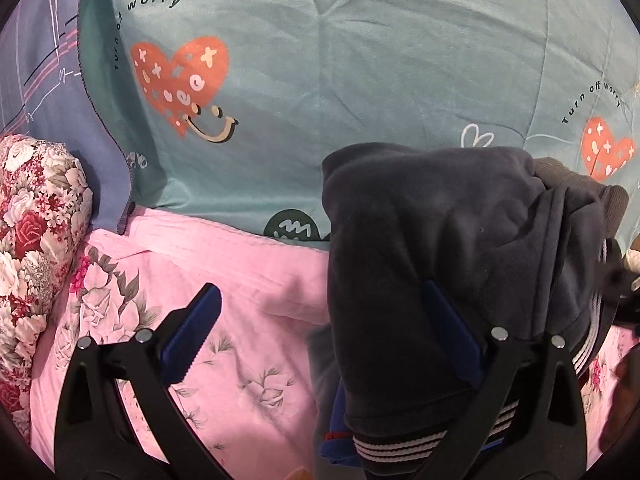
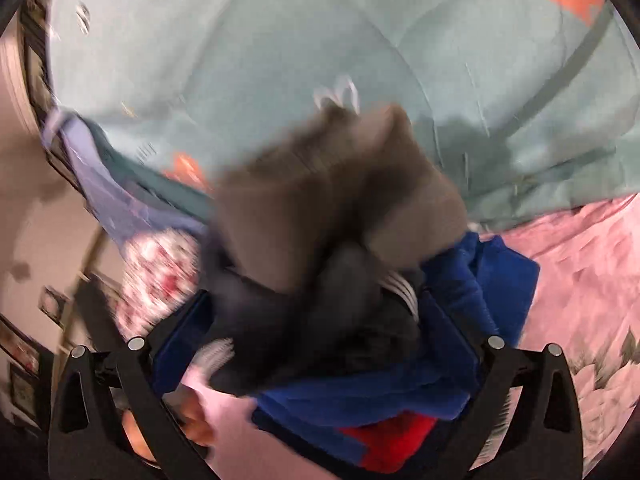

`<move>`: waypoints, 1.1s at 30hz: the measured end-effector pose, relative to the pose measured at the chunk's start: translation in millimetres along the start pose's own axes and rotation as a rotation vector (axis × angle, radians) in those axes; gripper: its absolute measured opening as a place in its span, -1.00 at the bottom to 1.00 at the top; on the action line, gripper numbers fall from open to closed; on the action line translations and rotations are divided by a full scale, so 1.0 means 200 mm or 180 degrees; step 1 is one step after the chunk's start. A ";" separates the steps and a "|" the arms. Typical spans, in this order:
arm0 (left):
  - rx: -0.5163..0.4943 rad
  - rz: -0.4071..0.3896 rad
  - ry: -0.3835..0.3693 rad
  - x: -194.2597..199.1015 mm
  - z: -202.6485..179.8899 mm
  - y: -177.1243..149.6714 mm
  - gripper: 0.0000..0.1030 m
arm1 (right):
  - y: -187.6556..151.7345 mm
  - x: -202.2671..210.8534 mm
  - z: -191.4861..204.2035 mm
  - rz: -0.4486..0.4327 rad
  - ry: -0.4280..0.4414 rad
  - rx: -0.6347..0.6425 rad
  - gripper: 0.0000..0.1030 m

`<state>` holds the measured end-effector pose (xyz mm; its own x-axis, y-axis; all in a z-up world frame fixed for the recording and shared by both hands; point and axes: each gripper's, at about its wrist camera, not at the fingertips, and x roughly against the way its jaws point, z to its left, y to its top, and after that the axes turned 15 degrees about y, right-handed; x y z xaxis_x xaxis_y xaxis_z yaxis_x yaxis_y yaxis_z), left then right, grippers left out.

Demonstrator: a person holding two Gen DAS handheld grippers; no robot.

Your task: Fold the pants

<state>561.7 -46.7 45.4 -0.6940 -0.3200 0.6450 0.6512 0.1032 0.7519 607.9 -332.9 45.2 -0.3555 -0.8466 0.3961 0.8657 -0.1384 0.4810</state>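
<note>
1. In the left wrist view, we saw the left gripper (image 1: 320, 344) with its jaws spread wide; its left blue pad (image 1: 194, 334) hung free over the pink floral sheet (image 1: 224, 272)
2. Its right blue pad (image 1: 452, 332) lay against the dark pants (image 1: 440, 240), which were draped in a bundle over that finger, with nothing pressing them from the other side
3. The pants' white-striped cuff (image 1: 400, 446) hung at the bottom of the view, and blue cloth (image 1: 336, 420) showed just beneath the dark fabric
4. Behind lay a teal quilt (image 1: 360, 60) printed with orange hearts, and a rose-patterned pillow (image 1: 36, 220) sat at the left edge
5. In the right wrist view, heavily blurred, the right gripper (image 2: 316, 336) stood at full spread
6. The bunched pants (image 2: 332, 220) lay between its two fingers, with blue cloth (image 2: 460, 320) and a red patch (image 2: 392, 436) below them; we could not tell whether either pad touched the fabric
7. The teal quilt (image 2: 280, 40) and pink sheet (image 2: 580, 260) lay beyond
</note>
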 end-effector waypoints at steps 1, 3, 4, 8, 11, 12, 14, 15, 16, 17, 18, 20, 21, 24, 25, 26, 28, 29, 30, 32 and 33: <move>-0.0019 -0.0008 0.0015 -0.01 -0.01 0.00 0.96 | -0.01 -0.03 -0.03 -0.0008 0.0058 -0.0095 0.97; 0.0004 0.0022 0.0024 -0.02 0.00 -0.01 0.96 | 0.01 -0.07 -0.04 -0.0031 0.0041 -0.0092 0.93; 0.0029 0.0027 0.0018 -0.03 0.00 -0.01 0.95 | 0.02 -0.07 -0.04 -0.0056 0.0100 -0.0168 0.67; 0.0056 -0.0036 -0.0006 -0.01 0.02 -0.01 0.94 | -0.03 -0.03 0.06 -0.0148 0.0298 0.0047 0.25; 0.0058 -0.0146 -0.0087 0.07 0.03 -0.03 0.90 | -0.09 0.03 0.18 -0.0238 0.0299 0.0280 0.20; 0.0060 -0.0188 -0.0126 0.11 0.04 -0.04 0.90 | -0.12 0.05 0.24 -0.0260 0.0310 0.0374 0.20; 0.0086 -0.0288 -0.0217 0.19 0.07 -0.05 0.88 | -0.18 0.10 0.37 -0.0311 0.0410 0.0532 0.20; 0.0097 -0.0320 -0.0262 0.23 0.08 -0.06 0.88 | -0.21 0.12 0.44 -0.0353 0.0448 0.0598 0.20; 0.0110 -0.0365 -0.0354 0.29 0.10 -0.07 0.88 | -0.26 0.17 0.49 -0.0401 0.0504 0.0642 0.19; 0.0070 -0.0395 -0.0412 0.32 0.10 -0.08 0.88 | -0.32 0.22 0.52 -0.0477 0.0568 0.0620 0.19; -0.0001 -0.0434 -0.0448 0.35 0.08 -0.09 0.88 | -0.38 0.24 0.54 -0.0554 0.0603 0.0555 0.19; -0.0238 -0.0498 -0.0502 0.40 0.01 -0.13 0.89 | -0.50 0.29 0.50 -0.0702 0.0565 0.0307 0.19; -0.0343 -0.0516 -0.0500 0.40 -0.03 -0.15 0.91 | -0.56 0.28 0.43 -0.0701 0.0444 0.0175 0.19; -0.0483 -0.0369 -0.0466 0.33 -0.12 -0.18 0.96 | -0.60 0.20 0.15 -0.0586 0.0211 -0.0307 0.33; -0.0431 -0.0321 -0.0503 0.32 -0.12 -0.16 0.96 | -0.60 0.18 0.07 -0.0538 0.0248 -0.0448 0.35; -0.0395 -0.0311 -0.0510 0.33 -0.12 -0.16 0.96 | -0.60 0.18 0.05 -0.0545 0.0315 -0.0497 0.36; -0.0361 -0.0319 -0.0463 0.34 -0.12 -0.15 0.96 | -0.57 0.21 0.12 -0.0596 0.0303 -0.0347 0.40; -0.0335 -0.0307 -0.0431 0.34 -0.12 -0.14 0.96 | -0.56 0.23 0.17 -0.0609 0.0293 -0.0286 0.40; -0.0292 -0.0273 -0.0416 0.33 -0.11 -0.13 0.96 | -0.55 0.24 0.20 -0.0628 0.0272 -0.0270 0.40; -0.0196 -0.0193 -0.0414 0.32 -0.08 -0.11 0.96 | -0.58 0.33 0.26 -0.0666 0.0169 -0.0198 0.40; -0.0157 -0.0166 -0.0405 0.31 -0.07 -0.10 0.96 | -0.59 0.35 0.28 -0.0716 0.0111 -0.0143 0.41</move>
<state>510.3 -81.2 67.8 -0.7586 -0.2016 0.6196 0.6253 0.0422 0.7793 461.0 -347.6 61.0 -0.5295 -0.8091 0.2552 0.7812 -0.3477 0.5186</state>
